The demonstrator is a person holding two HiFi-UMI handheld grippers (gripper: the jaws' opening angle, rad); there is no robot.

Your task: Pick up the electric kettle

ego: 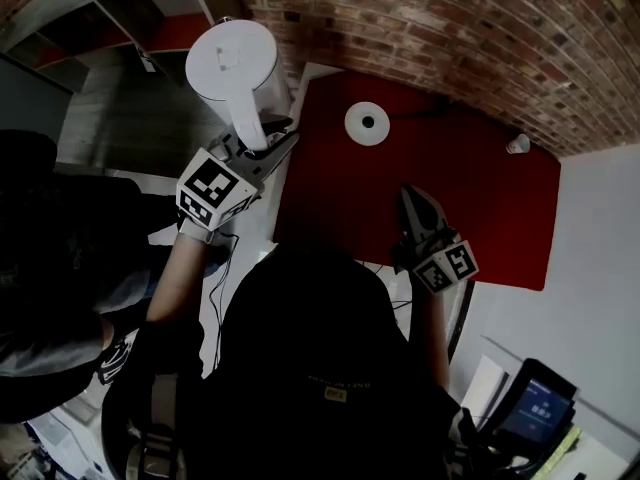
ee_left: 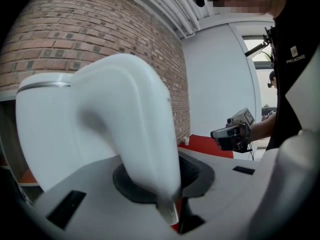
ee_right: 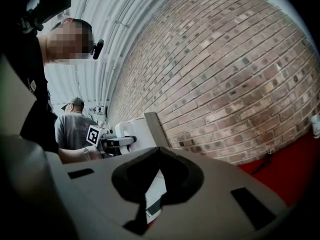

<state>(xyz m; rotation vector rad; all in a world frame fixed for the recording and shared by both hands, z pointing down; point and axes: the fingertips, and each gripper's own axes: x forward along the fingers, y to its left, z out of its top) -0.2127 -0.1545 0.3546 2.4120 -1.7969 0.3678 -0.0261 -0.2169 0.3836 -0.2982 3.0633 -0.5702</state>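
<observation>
I had the electric kettle (ego: 232, 63) in my left gripper (ego: 268, 138). The jaws were clamped on its white handle (ee_left: 145, 144), which ran down between the pads and filled the middle of the left gripper view. The kettle stood upright in that grip with its lid facing up.

The kettle's round white base (ego: 367, 123) lay flat on the red surface (ego: 480, 218), with nothing on it. The kettle was well apart from the base. In the head view it sat to the base's left and a little farther back, past the left edge of the red surface.

My right gripper (ego: 410, 196) was on my side of the base and slightly to its right, above the red surface and touching nothing. Its jaws were drawn together with nothing between them. Through the notch in the pads I saw only a pale strip and a sliver of red.

The brick wall (ego: 450, 28) ran behind the base. Farther right of the base, close under that wall, stood a small white thing (ego: 517, 144), perhaps a cup, though it was too small to be sure. In the right gripper view a person in a grey shirt (ee_right: 75, 126) stood beyond the kettle, on the side away from the base.
</observation>
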